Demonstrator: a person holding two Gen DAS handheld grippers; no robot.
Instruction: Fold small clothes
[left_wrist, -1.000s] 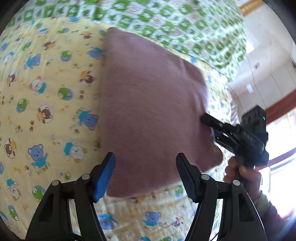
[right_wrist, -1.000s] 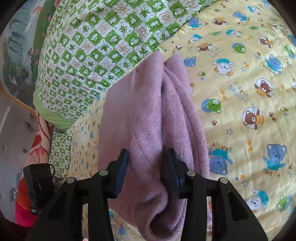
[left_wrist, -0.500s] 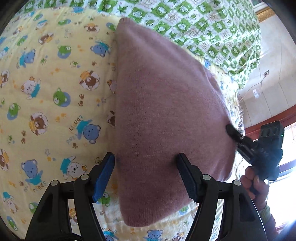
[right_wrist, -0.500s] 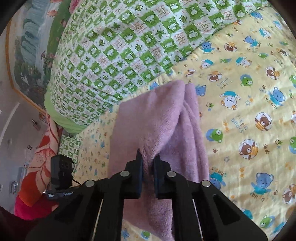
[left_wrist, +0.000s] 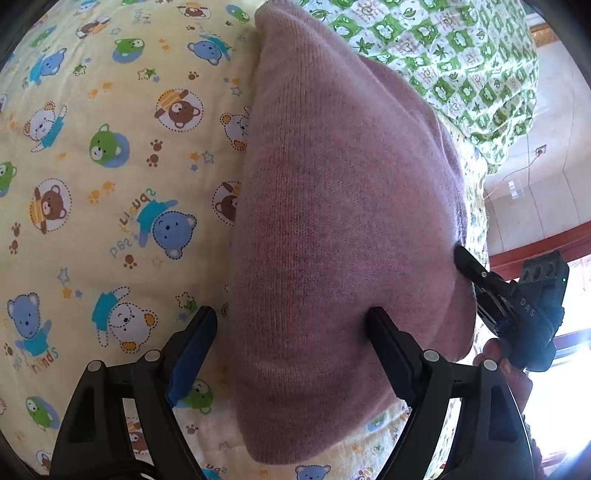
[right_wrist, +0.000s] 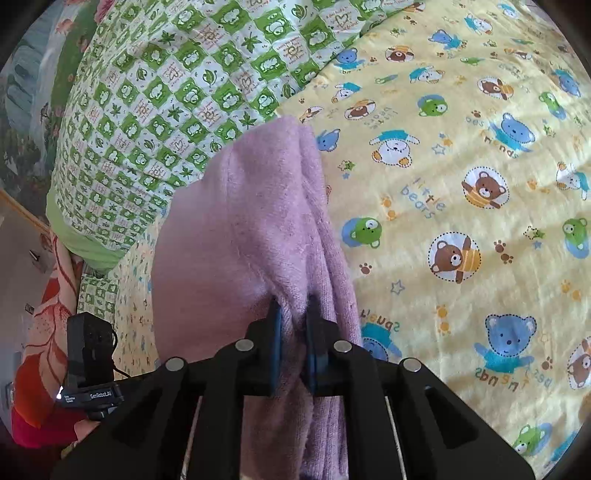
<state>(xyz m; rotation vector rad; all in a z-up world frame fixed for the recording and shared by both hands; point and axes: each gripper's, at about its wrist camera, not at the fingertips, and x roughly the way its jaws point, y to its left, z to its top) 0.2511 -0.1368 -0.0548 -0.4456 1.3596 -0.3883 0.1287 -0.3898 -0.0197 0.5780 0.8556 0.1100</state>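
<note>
- A folded mauve knit garment (left_wrist: 343, 229) lay on a yellow bear-print bedsheet (left_wrist: 110, 184), its far end touching a green checked quilt (right_wrist: 177, 92).
- The right gripper (right_wrist: 293, 325) had its jaws clamped together on a bunched fold at the garment's edge.
- The left gripper (left_wrist: 291, 332) hovered with jaws wide apart, one finger on each side of the garment's near end.
</note>
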